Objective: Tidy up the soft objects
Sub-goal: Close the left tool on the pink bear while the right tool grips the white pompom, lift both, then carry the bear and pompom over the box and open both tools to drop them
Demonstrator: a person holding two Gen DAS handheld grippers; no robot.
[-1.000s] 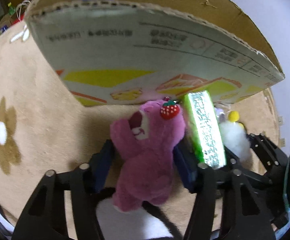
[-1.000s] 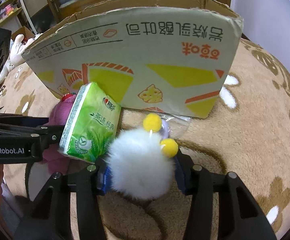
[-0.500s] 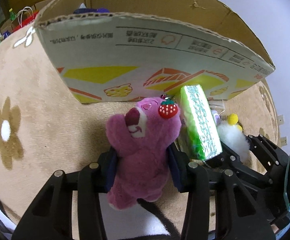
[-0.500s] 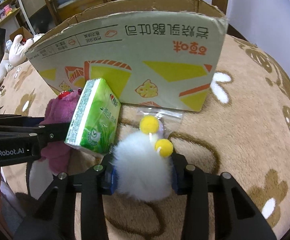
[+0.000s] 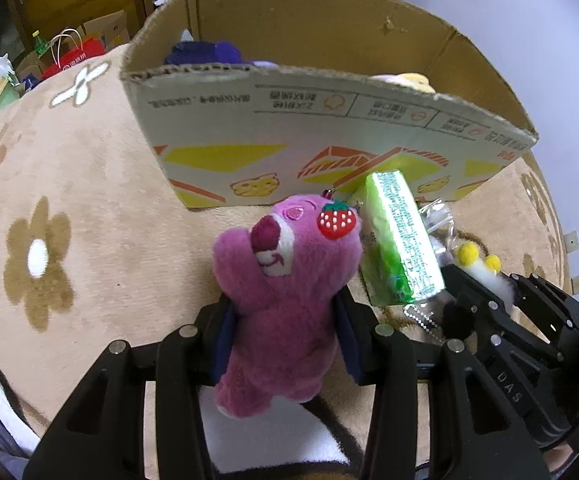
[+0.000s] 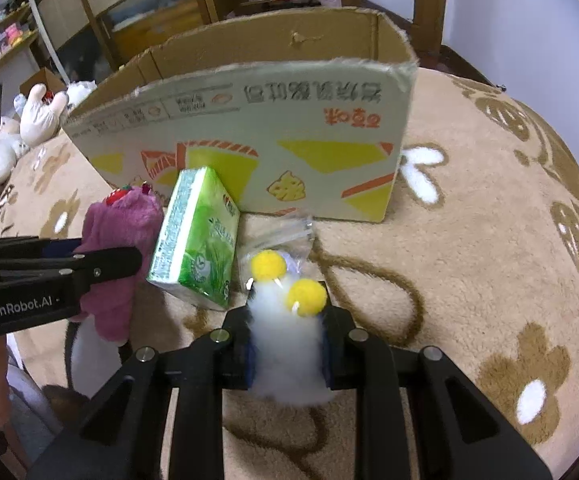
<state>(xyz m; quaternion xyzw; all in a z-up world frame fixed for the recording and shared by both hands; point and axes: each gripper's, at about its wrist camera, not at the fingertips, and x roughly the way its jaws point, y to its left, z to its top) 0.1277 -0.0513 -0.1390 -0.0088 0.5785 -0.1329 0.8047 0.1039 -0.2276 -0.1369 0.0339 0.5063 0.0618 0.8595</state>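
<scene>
Left wrist view shows the pink plush bear [image 5: 285, 304] clamped in the left gripper [image 5: 283, 332] before the cardboard box [image 5: 329, 132], while the right gripper [image 6: 287, 344] squeezes the white pompom toy [image 6: 289, 340]; both seem mid-carry, needing lifting over the box's rim.

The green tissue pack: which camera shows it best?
The right wrist view: the green tissue pack shows its printed front and a side, leaning against the cardboard box. The left wrist view shows mostly its narrow edge, beside the pink bear.
</scene>
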